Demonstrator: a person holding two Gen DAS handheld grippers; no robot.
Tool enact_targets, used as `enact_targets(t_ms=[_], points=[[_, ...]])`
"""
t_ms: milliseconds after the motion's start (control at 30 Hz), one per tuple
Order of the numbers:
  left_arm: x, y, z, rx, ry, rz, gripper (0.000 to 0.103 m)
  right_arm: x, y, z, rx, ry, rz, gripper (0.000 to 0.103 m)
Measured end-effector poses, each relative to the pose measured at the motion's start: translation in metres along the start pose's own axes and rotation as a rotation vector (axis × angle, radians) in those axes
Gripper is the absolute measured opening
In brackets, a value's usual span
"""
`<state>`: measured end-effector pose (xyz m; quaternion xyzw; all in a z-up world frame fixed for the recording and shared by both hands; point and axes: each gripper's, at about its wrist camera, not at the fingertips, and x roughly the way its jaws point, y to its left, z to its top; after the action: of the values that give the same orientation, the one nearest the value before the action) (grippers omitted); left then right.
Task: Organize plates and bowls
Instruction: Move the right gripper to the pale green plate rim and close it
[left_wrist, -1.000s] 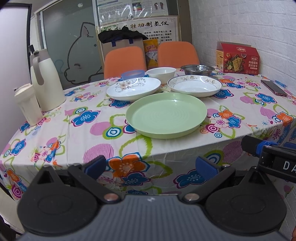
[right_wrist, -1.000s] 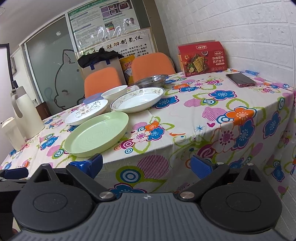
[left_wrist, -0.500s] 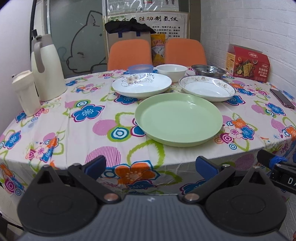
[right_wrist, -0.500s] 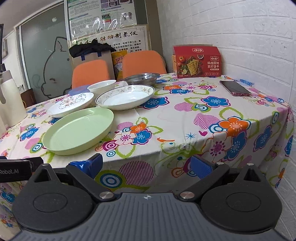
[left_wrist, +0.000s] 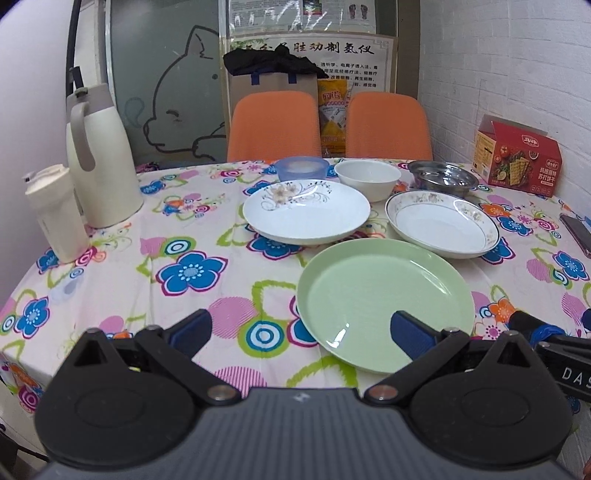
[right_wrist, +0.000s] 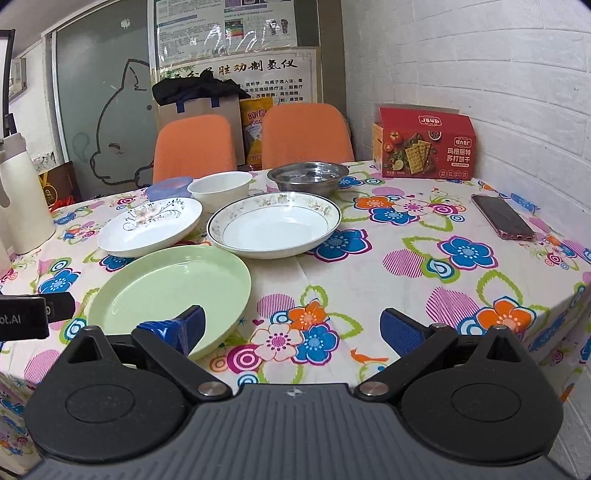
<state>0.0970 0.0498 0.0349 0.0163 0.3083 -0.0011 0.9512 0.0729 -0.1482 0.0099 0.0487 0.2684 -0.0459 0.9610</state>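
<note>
Both claws hang wide open and empty at the table's near edge, which suits a task not yet begun.

Left wrist view: the left gripper (left_wrist: 301, 328) has its blue pads spread, one over the flowered tablecloth (left_wrist: 192, 273), the other overlapping the near rim of the green plate (left_wrist: 384, 302), without visible contact. At 12 o'clock from that plate sits the floral white plate (left_wrist: 306, 210); at 1 o'clock, just beside it, the gold-rimmed deep plate (left_wrist: 443, 225). Behind them, in a row, stand a blue plastic bowl (left_wrist: 301, 168), a white bowl (left_wrist: 367, 179) and a steel bowl (left_wrist: 443, 179). Everything lies singly, so stacking appears still to do. A thermos jug (left_wrist: 99, 162) stands at 10 o'clock, clear of the dishes.

Right wrist view: the right gripper (right_wrist: 291, 330) is equally spread, its left pad over the green plate's edge. A phone (right_wrist: 502, 218) at 2 o'clock and a red cracker box (right_wrist: 424, 147) at 1 o'clock stay well apart from the crockery.
</note>
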Motion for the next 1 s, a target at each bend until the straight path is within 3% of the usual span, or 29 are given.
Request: enact_targets(t_ms=[267, 533, 800, 1000], points=[[0.046, 0.017, 0.026, -0.017, 0.072, -0.007, 0.103, 0.045, -0.003, 0.028, 0.004, 0.048, -0.018, 0.089], [0.085, 0.038, 0.04, -0.064, 0.127, 0.009, 0.103, 0.077, 0.005, 0.045, -0.017, 0.115, 0.072, 0.089], [0.11, 0.018, 0.036, -0.005, 0.175, -0.021, 0.103, 0.094, 0.004, 0.041, -0.026, 0.168, 0.058, 0.089], [0.121, 0.007, 0.028, 0.014, 0.207, -0.068, 0.103, 0.099, 0.016, 0.031, -0.053, 0.207, 0.127, 0.089]])
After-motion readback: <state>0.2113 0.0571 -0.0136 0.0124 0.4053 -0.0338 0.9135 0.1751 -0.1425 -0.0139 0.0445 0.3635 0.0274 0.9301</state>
